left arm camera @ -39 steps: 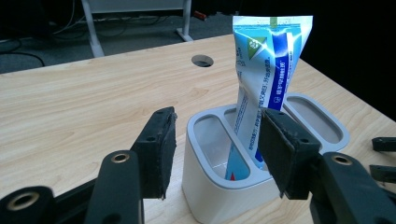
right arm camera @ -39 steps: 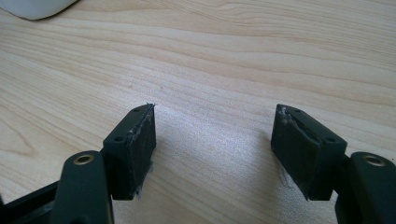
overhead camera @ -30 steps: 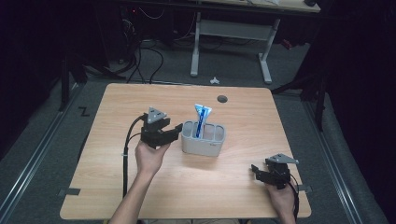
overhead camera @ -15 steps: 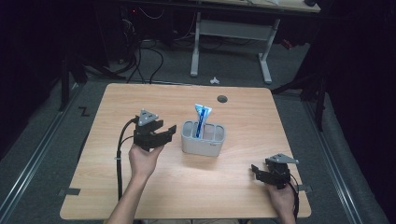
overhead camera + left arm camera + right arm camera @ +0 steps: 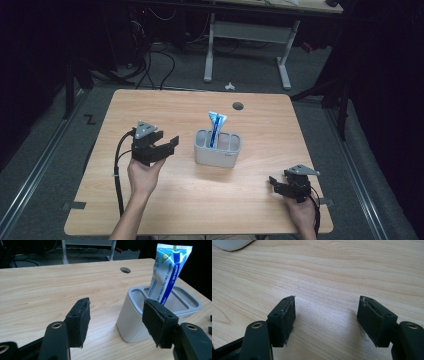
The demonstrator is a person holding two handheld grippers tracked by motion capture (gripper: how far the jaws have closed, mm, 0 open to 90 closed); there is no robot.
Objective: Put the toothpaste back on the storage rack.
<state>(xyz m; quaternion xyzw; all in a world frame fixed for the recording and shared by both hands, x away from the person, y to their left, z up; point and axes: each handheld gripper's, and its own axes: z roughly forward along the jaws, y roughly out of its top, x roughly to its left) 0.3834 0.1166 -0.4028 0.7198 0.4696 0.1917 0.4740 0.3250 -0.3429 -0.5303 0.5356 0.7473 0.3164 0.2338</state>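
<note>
Two hand-held tongs at a wooden worktop (image 5: pixel 165 105). Left tongs (image 5: pixel 167 146): jaws apart, nothing between them, just been widening; held just left of the holder, not touching it. Right tongs (image 5: pixel 274 182): jaws apart over bare wood near the front right corner, well apart from the holder. One grey divided holder (image 5: pixel 217 148), rounded corners, near the middle of the worktop. One toothpaste tube (image 5: pixel 216 126), blue and white, standing in the holder's left compartment as the high view shows it, crimped end up, leaning slightly. One round cable hole (image 5: pixel 238 106) in the worktop behind the holder
</note>
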